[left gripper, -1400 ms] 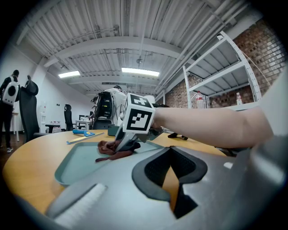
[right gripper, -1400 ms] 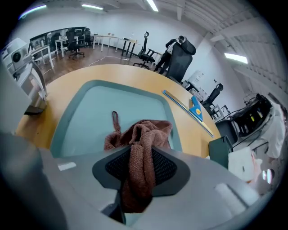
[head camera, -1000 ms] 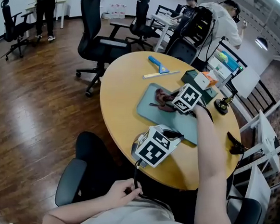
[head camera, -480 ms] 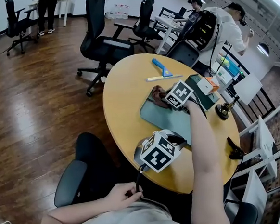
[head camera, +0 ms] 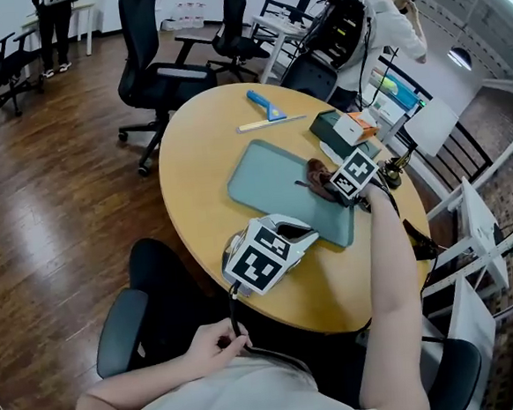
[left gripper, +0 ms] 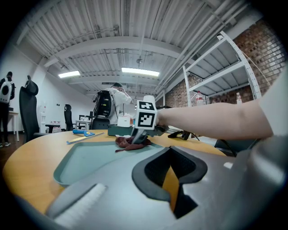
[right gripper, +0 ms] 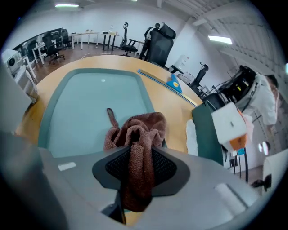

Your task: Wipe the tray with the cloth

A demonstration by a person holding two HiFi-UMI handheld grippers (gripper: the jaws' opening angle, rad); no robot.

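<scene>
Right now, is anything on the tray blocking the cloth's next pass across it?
Nothing visible does. The right gripper holds the brown cloth at the teal tray's edge, and the tray's surface is bare. The blue squeegee and ruler lie beyond it.

A round wooden table stands on a dark, glossy plank floor. Just beyond the table is a black office chair, with a second chair farther back and a third chair far off to the table's left. A black seat sits at the table's near edge. Above the table, a ribbed white ceiling carries strip lights. To the table's right, a white metal rack stands against a brick wall. Far beyond the table, white desks line a white wall.
</scene>
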